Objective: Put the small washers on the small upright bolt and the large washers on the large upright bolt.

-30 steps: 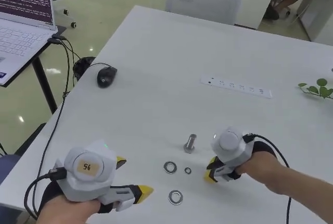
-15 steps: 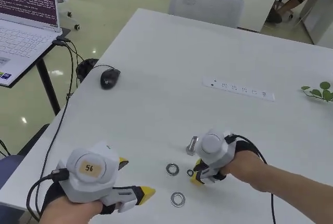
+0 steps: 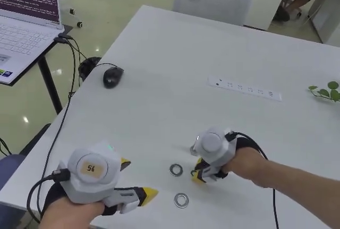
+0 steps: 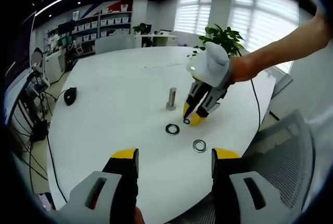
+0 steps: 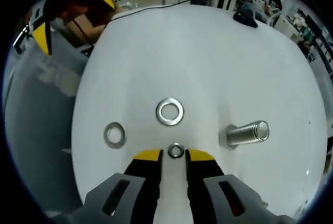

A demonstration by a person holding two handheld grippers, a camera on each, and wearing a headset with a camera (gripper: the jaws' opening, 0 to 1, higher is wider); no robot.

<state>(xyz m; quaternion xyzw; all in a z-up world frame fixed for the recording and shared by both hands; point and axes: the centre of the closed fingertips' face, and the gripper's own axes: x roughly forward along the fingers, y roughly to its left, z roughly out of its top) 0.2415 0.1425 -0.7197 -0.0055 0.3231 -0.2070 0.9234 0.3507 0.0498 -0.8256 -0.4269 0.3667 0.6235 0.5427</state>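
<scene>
One steel bolt (image 5: 244,133) stands head-down on the white table (image 3: 175,80); in the left gripper view the bolt (image 4: 171,99) is just behind the washers. A large washer (image 5: 169,112), a second washer (image 5: 114,134) and a small washer (image 5: 176,150) lie flat near it. My right gripper (image 5: 175,156) is down at the table with its yellow fingertips (image 5: 150,155) on either side of the small washer, a narrow gap left on each side. In the head view the right gripper (image 3: 197,176) covers the small washer and part of the bolt. My left gripper (image 4: 175,156) stands open near the table's front edge, holding nothing.
A black mouse (image 3: 111,76) and its cable lie at the far left of the table. A white power strip (image 3: 244,89) sits further back, with a plant (image 3: 326,92) at the right edge. A laptop (image 3: 24,22) stands on a side stand to the left.
My right gripper has moved left and down, from beside the bolt to the small washer, which now lies between its tips. The left gripper has hardly moved.
</scene>
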